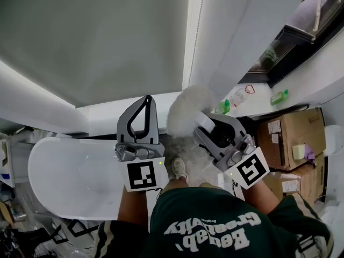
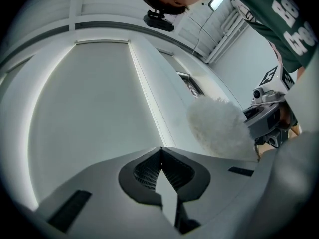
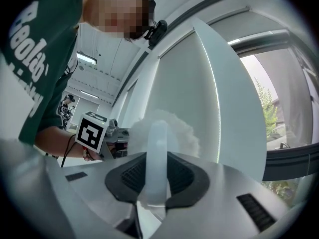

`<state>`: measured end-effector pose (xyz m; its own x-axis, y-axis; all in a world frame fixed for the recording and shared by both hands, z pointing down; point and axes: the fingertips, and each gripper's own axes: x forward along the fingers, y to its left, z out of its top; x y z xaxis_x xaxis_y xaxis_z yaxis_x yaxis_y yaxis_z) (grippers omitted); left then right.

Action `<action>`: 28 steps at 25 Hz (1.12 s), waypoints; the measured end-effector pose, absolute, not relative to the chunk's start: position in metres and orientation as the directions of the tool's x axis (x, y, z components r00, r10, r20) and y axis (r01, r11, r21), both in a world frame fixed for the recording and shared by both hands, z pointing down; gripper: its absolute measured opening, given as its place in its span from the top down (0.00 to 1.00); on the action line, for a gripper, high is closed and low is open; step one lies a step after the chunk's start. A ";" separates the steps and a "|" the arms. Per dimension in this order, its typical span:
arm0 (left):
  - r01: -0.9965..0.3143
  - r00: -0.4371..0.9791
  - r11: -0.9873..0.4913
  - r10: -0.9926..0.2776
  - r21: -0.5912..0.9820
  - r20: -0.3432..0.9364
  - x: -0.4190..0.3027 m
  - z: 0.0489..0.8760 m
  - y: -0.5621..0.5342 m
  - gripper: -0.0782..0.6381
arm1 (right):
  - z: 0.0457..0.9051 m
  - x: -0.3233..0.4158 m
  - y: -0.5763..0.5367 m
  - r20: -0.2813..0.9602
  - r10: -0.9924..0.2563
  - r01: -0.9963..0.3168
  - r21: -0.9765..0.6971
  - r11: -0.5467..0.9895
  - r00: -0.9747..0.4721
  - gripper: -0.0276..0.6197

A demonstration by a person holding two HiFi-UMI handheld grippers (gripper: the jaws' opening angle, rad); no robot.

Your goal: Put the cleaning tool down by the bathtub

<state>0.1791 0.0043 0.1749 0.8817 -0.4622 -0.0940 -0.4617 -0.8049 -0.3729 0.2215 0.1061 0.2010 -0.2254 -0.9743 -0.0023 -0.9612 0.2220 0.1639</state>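
The cleaning tool is a fluffy white duster point(image 1: 184, 110) on a pale translucent handle point(image 3: 157, 151). My right gripper point(image 1: 203, 124) is shut on that handle, and the fluffy head point(image 3: 175, 128) sticks out past the fingertips toward the white wall. In the left gripper view the duster point(image 2: 219, 126) shows at the right. My left gripper point(image 1: 147, 99) is held beside it to the left; its tips point(image 2: 160, 150) meet with nothing between them. The white bathtub point(image 1: 51, 160) lies below and to the left of the left gripper.
Cardboard boxes point(image 1: 293, 130) are stacked at the right, below a dark window frame point(image 1: 290, 42). Green-capped bottles point(image 1: 279, 97) lie on the floor by the wall. My shoe point(image 1: 179, 168) stands on the floor between the grippers. Clutter sits at the lower left point(image 1: 13, 214).
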 end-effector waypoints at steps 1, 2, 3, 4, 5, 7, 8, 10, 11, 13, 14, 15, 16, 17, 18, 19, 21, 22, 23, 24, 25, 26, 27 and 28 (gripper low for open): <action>-0.463 0.881 -0.804 -0.464 -0.373 -0.092 0.179 0.176 -0.001 0.88 | 0.201 0.221 0.101 -0.001 -0.973 -0.959 0.167 0.227 -0.230 0.82; -0.463 0.880 -0.804 -0.466 -0.372 -0.089 0.178 0.178 -0.006 0.88 | 0.201 0.220 0.095 0.000 -0.972 -0.958 0.169 0.230 -0.234 0.82; -0.463 0.880 -0.805 -0.468 -0.371 -0.083 0.178 0.180 -0.012 0.88 | 0.202 0.221 0.089 0.001 -0.972 -0.958 0.170 0.232 -0.235 0.82; -0.461 0.880 -0.805 -0.469 -0.372 -0.077 0.178 0.182 -0.017 0.88 | 0.203 0.221 0.083 0.004 -0.972 -0.957 0.170 0.233 -0.236 0.82; -0.459 0.881 -0.806 -0.468 -0.374 -0.072 0.178 0.184 -0.022 0.88 | 0.204 0.221 0.078 0.008 -0.972 -0.957 0.170 0.234 -0.237 0.82; -0.455 0.883 -0.809 -0.466 -0.373 -0.067 0.178 0.188 -0.029 0.88 | 0.205 0.221 0.070 0.013 -0.970 -0.956 0.170 0.240 -0.241 0.82; -0.454 0.883 -0.810 -0.466 -0.372 -0.064 0.177 0.191 -0.032 0.88 | 0.206 0.220 0.067 0.015 -0.970 -0.955 0.170 0.243 -0.244 0.82; -0.457 0.880 -0.810 -0.471 -0.367 -0.057 0.175 0.195 -0.038 0.88 | 0.208 0.219 0.063 0.028 -0.968 -0.953 0.174 0.249 -0.247 0.82; -0.459 0.878 -0.810 -0.475 -0.364 -0.051 0.174 0.197 -0.040 0.88 | 0.210 0.218 0.061 0.035 -0.968 -0.952 0.176 0.251 -0.249 0.82; -0.464 0.875 -0.810 -0.482 -0.358 -0.042 0.170 0.201 -0.042 0.88 | 0.213 0.215 0.058 0.043 -0.966 -0.951 0.173 0.257 -0.253 0.82; -0.465 0.874 -0.810 -0.484 -0.356 -0.041 0.168 0.203 -0.045 0.88 | 0.215 0.213 0.055 0.046 -0.966 -0.951 0.170 0.259 -0.255 0.82; -0.467 0.873 -0.810 -0.487 -0.355 -0.039 0.165 0.205 -0.049 0.88 | 0.217 0.211 0.050 0.049 -0.965 -0.950 0.167 0.262 -0.258 0.82; -0.470 0.871 -0.809 -0.491 -0.353 -0.034 0.163 0.207 -0.054 0.88 | 0.218 0.209 0.045 0.052 -0.964 -0.950 0.165 0.267 -0.262 0.82; -0.474 0.867 -0.808 -0.497 -0.351 -0.028 0.160 0.209 -0.058 0.88 | 0.219 0.207 0.040 0.055 -0.962 -0.948 0.162 0.273 -0.267 0.82; -0.478 0.864 -0.805 -0.504 -0.351 -0.021 0.156 0.210 -0.062 0.88 | 0.220 0.204 0.036 0.057 -0.960 -0.947 0.160 0.280 -0.274 0.82; -0.483 0.860 -0.802 -0.511 -0.351 -0.017 0.153 0.210 -0.065 0.88 | 0.219 0.202 0.032 0.059 -0.958 -0.945 0.159 0.286 -0.280 0.82; -0.493 0.853 -0.796 -0.521 -0.352 -0.018 0.143 0.210 -0.075 0.88 | 0.218 0.196 0.021 0.064 -0.956 -0.943 0.158 0.294 -0.287 0.82; -0.498 0.851 -0.793 -0.525 -0.351 -0.019 0.138 0.210 -0.081 0.88 | 0.217 0.193 0.015 0.066 -0.955 -0.942 0.160 0.296 -0.289 0.82; -0.502 0.848 -0.790 -0.529 -0.350 -0.022 0.135 0.210 -0.084 0.88 | 0.217 0.192 0.011 0.066 -0.954 -0.941 0.163 0.298 -0.291 0.82; -0.507 0.846 -0.788 -0.533 -0.349 -0.025 0.135 0.211 -0.084 0.88 | 0.217 0.193 0.011 0.066 -0.954 -0.940 0.165 0.299 -0.292 0.82; -0.511 0.844 -0.786 -0.536 -0.349 -0.027 0.137 0.212 -0.083 0.88 | 0.217 0.196 0.012 0.064 -0.954 -0.940 0.166 0.299 -0.293 0.82; -0.512 0.842 -0.785 -0.538 -0.349 -0.026 0.139 0.213 -0.082 0.88 | 0.217 0.199 0.014 0.062 -0.954 -0.940 0.166 0.300 -0.293 0.82; -0.513 0.842 -0.784 -0.539 -0.348 -0.025 0.141 0.214 -0.083 0.88 | 0.218 0.200 0.014 0.062 -0.953 -0.939 0.165 0.301 -0.295 0.82; -0.514 0.841 -0.785 -0.540 -0.347 -0.024 0.141 0.215 -0.085 0.88 | 0.219 0.199 0.011 0.065 -0.952 -0.938 0.164 0.305 -0.298 0.82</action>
<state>0.1408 -0.0850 0.2147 0.8411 -0.5404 -0.0239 -0.5139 -0.7845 -0.3470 0.1991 0.0110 0.2190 -0.2980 -0.9523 0.0654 -0.9383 0.3048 0.1635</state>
